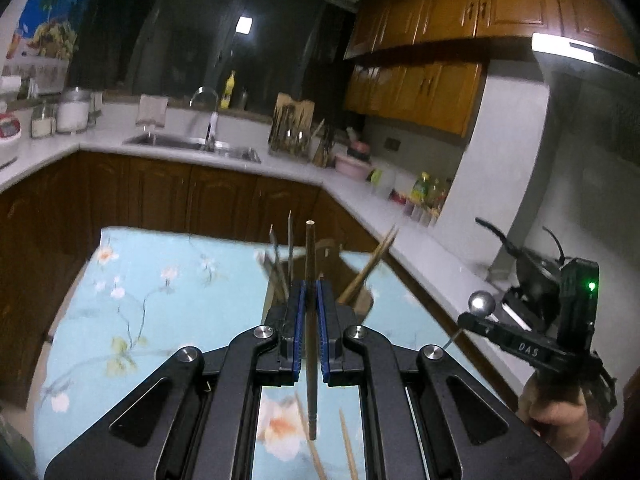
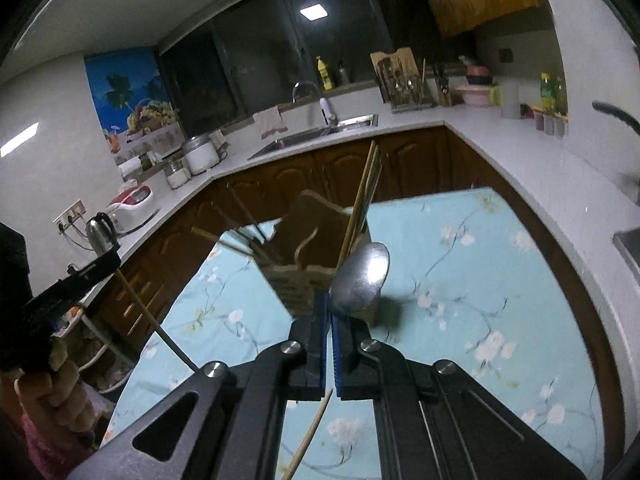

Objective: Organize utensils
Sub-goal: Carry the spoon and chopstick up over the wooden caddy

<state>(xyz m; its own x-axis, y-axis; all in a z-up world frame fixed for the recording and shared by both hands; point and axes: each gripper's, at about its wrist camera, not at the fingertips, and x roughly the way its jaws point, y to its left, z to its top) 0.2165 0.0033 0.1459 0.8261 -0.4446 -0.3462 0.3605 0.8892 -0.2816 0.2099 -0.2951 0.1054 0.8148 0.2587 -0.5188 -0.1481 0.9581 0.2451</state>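
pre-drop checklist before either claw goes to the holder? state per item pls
1. Left claw shut on chopstick: ok.
2. Right claw shut on spoon: ok.
3. Wooden holder upright on the table: ok.
4. Free slot for the spoon: cannot tell, chopsticks already stand in the holder and its inside is hidden.
5. Chopstick aligned for insertion: not ok, it stands upright in the pads with a long end below.
6. Loose chopsticks on the cloth left to collect: not ok.
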